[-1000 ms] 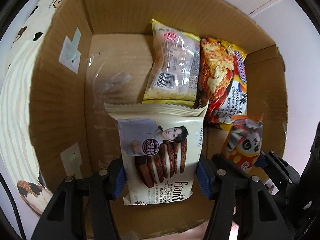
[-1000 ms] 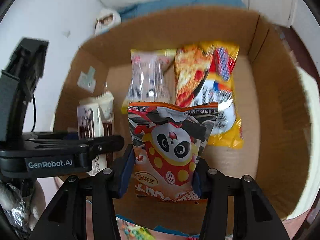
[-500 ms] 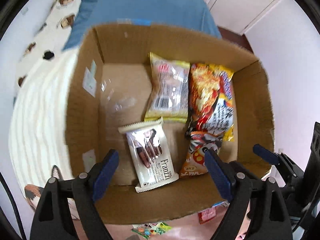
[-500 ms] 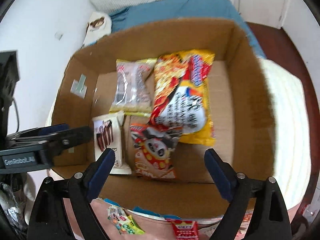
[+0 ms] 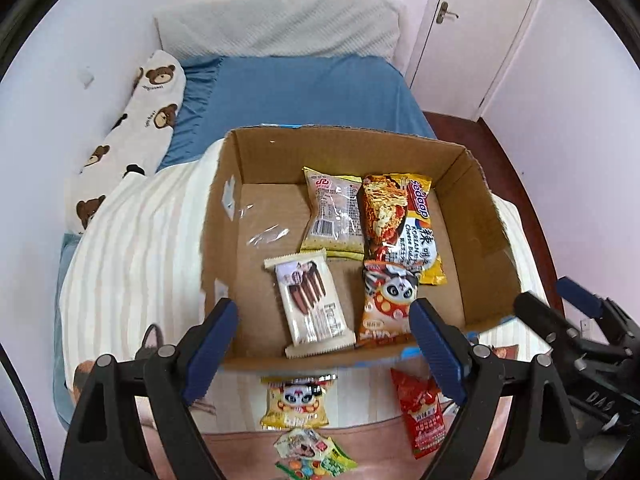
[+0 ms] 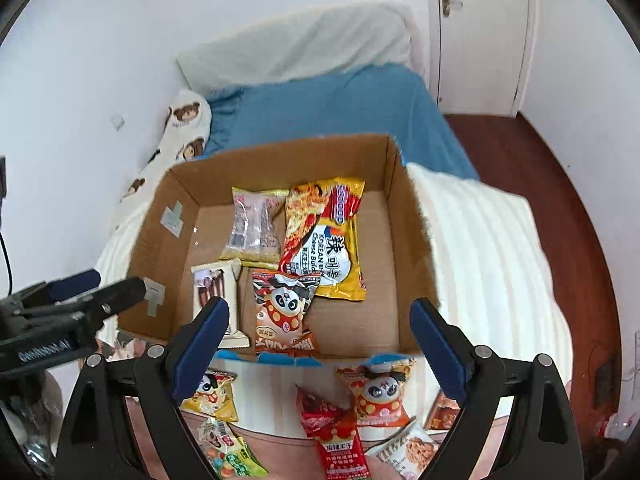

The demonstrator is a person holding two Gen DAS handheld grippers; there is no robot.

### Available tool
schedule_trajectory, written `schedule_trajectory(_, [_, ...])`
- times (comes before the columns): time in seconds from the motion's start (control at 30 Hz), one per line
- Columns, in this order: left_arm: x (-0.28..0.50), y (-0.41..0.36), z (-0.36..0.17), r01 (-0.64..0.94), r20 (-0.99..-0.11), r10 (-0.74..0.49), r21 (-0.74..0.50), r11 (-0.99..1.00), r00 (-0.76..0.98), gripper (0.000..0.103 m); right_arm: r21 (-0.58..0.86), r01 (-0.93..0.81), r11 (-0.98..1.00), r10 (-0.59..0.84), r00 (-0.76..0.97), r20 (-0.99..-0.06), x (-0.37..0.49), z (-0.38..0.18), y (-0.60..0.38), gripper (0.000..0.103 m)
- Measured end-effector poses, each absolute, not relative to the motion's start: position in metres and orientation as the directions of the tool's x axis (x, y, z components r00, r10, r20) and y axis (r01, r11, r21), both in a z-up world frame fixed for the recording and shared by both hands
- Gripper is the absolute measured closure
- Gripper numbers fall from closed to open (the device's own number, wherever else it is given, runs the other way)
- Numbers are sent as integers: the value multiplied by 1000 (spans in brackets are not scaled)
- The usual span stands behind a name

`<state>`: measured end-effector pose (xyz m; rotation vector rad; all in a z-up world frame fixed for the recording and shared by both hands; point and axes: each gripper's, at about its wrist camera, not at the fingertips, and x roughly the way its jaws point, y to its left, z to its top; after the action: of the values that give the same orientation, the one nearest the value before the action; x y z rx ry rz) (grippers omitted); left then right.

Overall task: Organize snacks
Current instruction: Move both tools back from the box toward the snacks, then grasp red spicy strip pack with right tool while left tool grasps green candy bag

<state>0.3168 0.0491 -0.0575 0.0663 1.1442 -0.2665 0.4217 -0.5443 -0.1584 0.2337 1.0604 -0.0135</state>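
Nearest, both grippers held over the bed with nothing gripped: left gripper (image 5: 322, 342) with jaws spread wide and empty, having just been opening; right gripper (image 6: 316, 344) likewise wide, empty, having just been opening. Just beyond the jaws, loose snacks lying on the pink blanket (image 6: 280, 446): a yellow panda packet (image 5: 294, 402), a red sachet (image 5: 422, 416), a green-edged candy bag (image 5: 312, 452), an orange panda packet (image 6: 376, 390), a pale cookie pack (image 6: 408, 454). Next, the cardboard box (image 5: 472, 216) resting open-topped on the cream striped cover (image 5: 136, 240). Inside, along the near wall, the white chocolate-biscuit pack (image 5: 310, 304) lying flat, and just right of it the orange panda bag (image 5: 386, 300) leaning on the near wall. Behind these, side by side on the box floor, a clear-fronted yellow pack (image 5: 336, 214) and the Korean cheese noodle packet (image 5: 402, 224), its lower end overlapping the top of the orange panda bag. Left part of the box floor bare. Farther off, blue sheet (image 5: 304, 92), bear-print pillow (image 5: 136, 120), white headboard (image 5: 276, 28), a door (image 5: 476, 28).
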Motion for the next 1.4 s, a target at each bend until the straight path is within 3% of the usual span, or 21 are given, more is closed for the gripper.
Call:
schedule_trajectory(0.2, [279, 65, -46, 229, -889, -191, -101, 968, 416, 16, 219, 147, 965, 108, 536, -837, 378, -134, -543, 9])
schedule_trajectory(0.37, [244, 89, -61, 216, -896, -197, -117, 969, 397, 16, 235, 205, 950, 103, 505, -857, 337, -145, -546, 9])
schedule_trajectory(0.67, [175, 123, -174, 158, -987, -100, -79, 984, 126, 16, 239, 322, 916, 120, 348, -930, 269, -218, -562, 9])
schedule_trajectory(0.8, [157, 126, -223, 62, -992, -124, -124, 990, -3, 16, 257, 319, 912, 165, 288, -943, 257, -247, -564, 9])
schedule_trajectory(0.93, [145, 86, -238, 283, -998, 40, 55, 958, 58, 16, 260, 238, 936, 208, 221, -953, 262, -276, -558, 9])
schedule_trajectory(1.1, [117, 29, -265, 603, -966, 225, 255, 756, 127, 16, 273, 150, 950, 248, 170, -954, 263, -300, -557, 9])
schedule_trajectory(1.27, [112, -2, -301, 706, -935, 337, 311, 636, 107, 16, 319, 90, 943, 309, 113, -944, 267, -324, -559, 9])
schedule_trajectory(1.4, [122, -10, -305, 675, -942, 326, 290, 679, 77, 19, 309, 31, 951, 305, 88, -948, 277, -335, -554, 10])
